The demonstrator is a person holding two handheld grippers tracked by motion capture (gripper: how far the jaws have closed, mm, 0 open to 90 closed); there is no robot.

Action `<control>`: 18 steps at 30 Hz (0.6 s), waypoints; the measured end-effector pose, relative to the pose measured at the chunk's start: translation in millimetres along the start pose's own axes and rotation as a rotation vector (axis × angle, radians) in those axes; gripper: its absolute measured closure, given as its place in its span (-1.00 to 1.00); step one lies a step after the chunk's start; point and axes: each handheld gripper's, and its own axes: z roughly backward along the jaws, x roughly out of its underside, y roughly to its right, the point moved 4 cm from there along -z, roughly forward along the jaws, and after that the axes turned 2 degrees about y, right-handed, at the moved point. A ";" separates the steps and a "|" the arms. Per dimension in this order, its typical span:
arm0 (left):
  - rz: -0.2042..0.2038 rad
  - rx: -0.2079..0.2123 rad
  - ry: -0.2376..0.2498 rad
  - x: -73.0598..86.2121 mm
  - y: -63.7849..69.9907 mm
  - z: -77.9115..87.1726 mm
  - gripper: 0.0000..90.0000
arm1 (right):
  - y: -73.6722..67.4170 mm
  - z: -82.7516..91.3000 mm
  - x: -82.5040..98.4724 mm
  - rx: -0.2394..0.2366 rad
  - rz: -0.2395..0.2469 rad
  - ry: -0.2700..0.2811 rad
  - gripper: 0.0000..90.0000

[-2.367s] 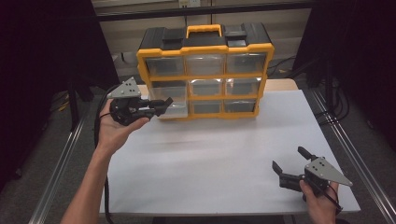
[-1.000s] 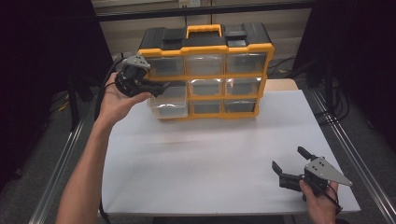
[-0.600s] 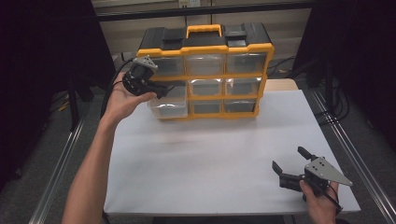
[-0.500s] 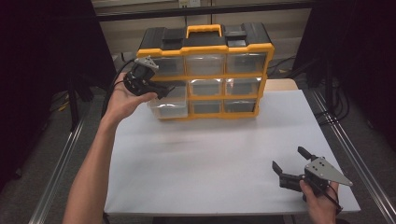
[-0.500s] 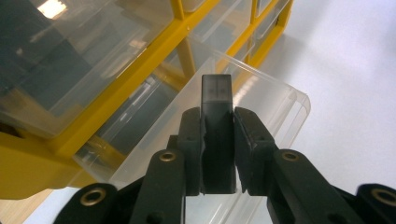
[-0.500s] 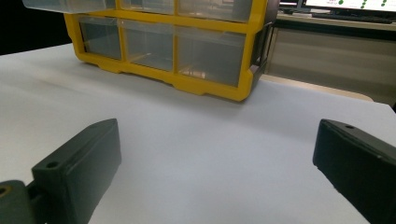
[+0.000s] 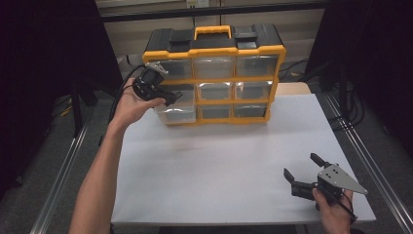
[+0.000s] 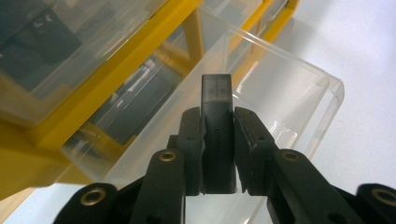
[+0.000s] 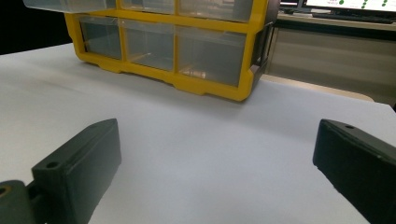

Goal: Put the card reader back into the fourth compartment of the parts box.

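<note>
The black block pinched in the left gripper is hard to identify: it's a small dark rectangular piece with a paler tip, and I can't read anything on it. From the high view it's too small to pick out between the jaws at all. The jaws are clamped tight on both of its sides. It's held over the clear drawer that sticks out of the yellow organizer on its left column, middle row; whether the block's tip touches the drawer I can't tell. What's inside the other drawers is mostly murky (dark shapes behind cloudy plastic).

The left hand is raised at the organizer's left end, arm stretched up from the near left corner of the table, palm turned up with the gripper pointing right toward that open drawer.

The right hand sits low at the table's near right corner, partly cut off by the frame edge. The right gripper rests just above or on the white tabletop (can't say which), jaws spread wide with nothing between them, pointing toward the organizer along the far edge.
</note>
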 end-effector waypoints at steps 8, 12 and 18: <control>0.009 0.005 -0.014 6.8 0.2 -8.0 0.64 | 0.5 0.8 0.0 -0.001 -0.004 -0.001 -0.97; 0.011 0.019 -0.015 9.1 0.3 -10.6 0.63 | 0.4 0.8 -0.1 -0.001 -0.001 -0.001 -0.97; 0.027 0.028 0.013 11.2 -0.4 -10.4 0.58 | 0.3 0.6 -0.1 0.002 -0.002 0.000 -0.98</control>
